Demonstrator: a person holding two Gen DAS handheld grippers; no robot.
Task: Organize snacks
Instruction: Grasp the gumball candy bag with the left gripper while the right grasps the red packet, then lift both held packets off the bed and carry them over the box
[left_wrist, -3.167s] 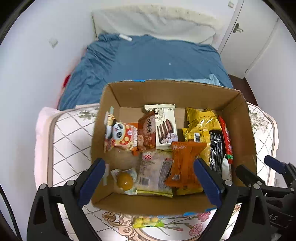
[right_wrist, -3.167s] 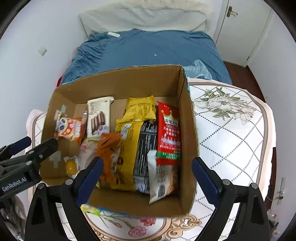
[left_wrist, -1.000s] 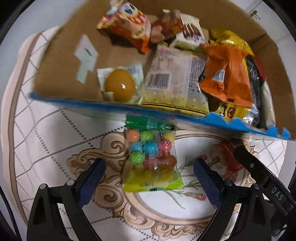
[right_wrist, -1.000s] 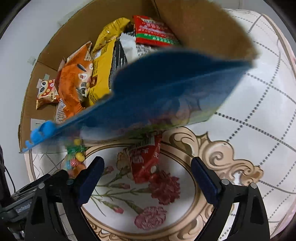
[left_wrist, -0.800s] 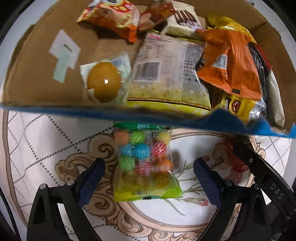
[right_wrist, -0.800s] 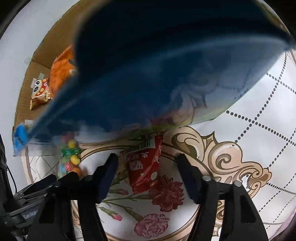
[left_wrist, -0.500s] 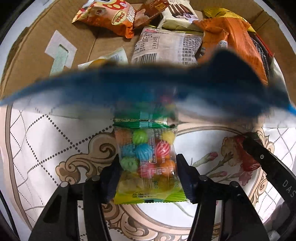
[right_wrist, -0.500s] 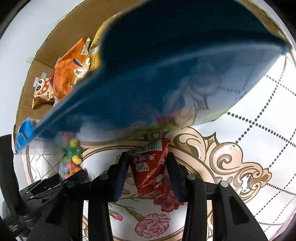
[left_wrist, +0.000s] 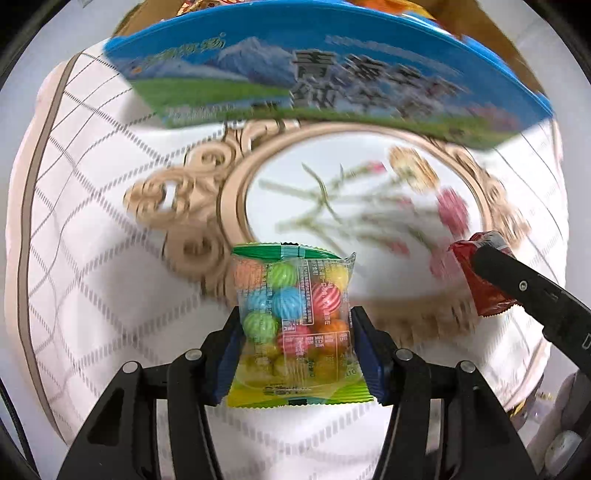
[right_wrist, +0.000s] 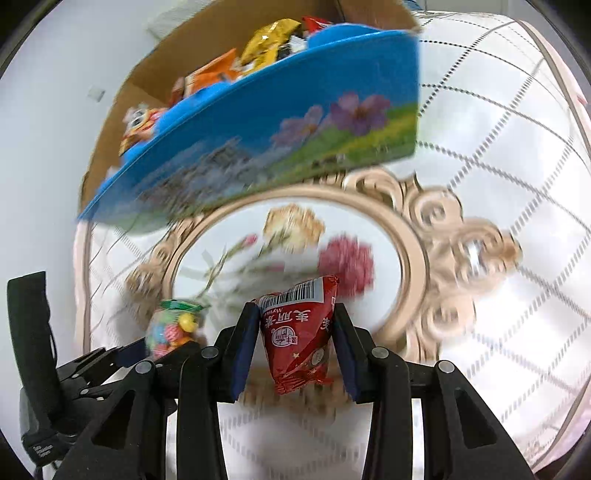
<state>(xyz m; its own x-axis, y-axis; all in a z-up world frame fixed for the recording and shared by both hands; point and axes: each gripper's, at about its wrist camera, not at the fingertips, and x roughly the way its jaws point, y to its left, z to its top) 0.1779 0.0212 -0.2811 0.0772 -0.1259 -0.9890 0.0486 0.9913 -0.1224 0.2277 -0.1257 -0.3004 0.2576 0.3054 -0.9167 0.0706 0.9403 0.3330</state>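
The left tongs (left_wrist: 297, 347) have just closed on a clear packet of striped candy balls (left_wrist: 295, 317), their blue pads pressing its two side edges so that the green-sealed top sticks out ahead of the fingertips and the yellow-green bottom hangs back between the black arms. The packet is clear of the tabletop (left_wrist: 92, 229), whose white quilted cover with its beige scrollwork and printed flowers is blurred beneath. Further ahead stands the cardboard box (right_wrist: 125, 103), its blue printed front flap (left_wrist: 332, 74) facing the tongs, with orange, yellow and cartoon-faced snack bags showing over the rim. To the right, the right tongs (right_wrist: 295, 341) are clamped on a small red snack bag (right_wrist: 299, 332), gripped by its sides with the barcode end pointing forward toward the box; this bag too is lifted off the flowered cover. The two held packets are near each other, side by side in front of the flap.
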